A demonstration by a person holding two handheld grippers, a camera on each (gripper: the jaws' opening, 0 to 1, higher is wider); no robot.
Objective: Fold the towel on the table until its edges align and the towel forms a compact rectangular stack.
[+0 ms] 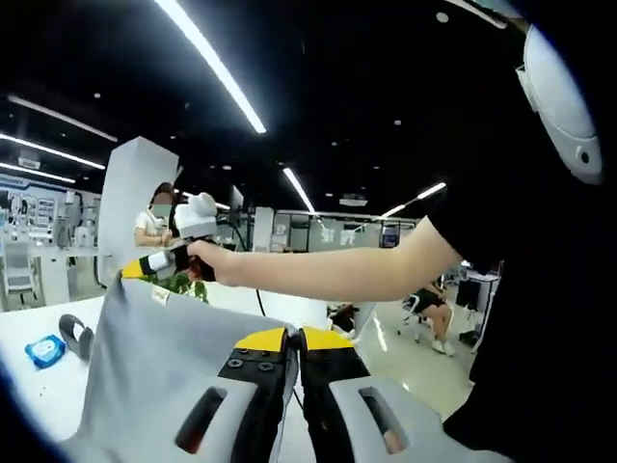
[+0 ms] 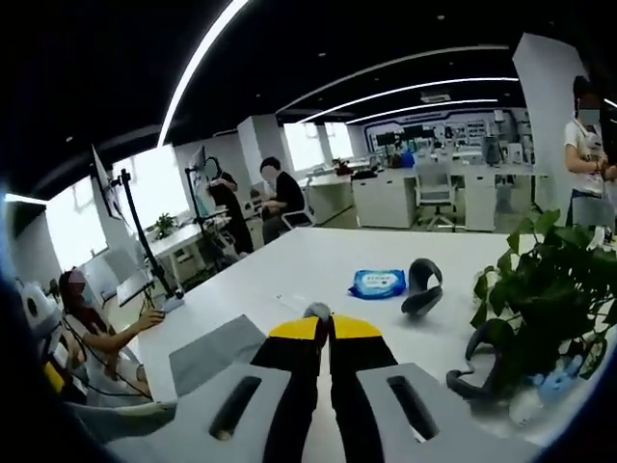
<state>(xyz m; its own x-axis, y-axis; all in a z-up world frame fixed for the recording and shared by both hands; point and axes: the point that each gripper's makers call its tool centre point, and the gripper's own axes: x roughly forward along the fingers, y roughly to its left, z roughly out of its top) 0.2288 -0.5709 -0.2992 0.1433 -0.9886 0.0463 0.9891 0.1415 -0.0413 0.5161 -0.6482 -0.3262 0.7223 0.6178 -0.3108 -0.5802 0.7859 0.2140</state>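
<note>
White table [image 2: 289, 260] in a big office. Both claws clenched on the gray towel [image 1: 154, 367], lifted at 9 o'clock; could slip out if tugged.

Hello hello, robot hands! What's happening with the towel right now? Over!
Left gripper and right gripper both shut on towel, holding it up above the white table. Blue packet and plant nearby, nothing blocking.

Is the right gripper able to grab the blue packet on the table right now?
Probably not yet. The right gripper is shut on the grey towel, so it would have to let go first. The blue packet lies ahead on the white table, nothing in between.
</note>
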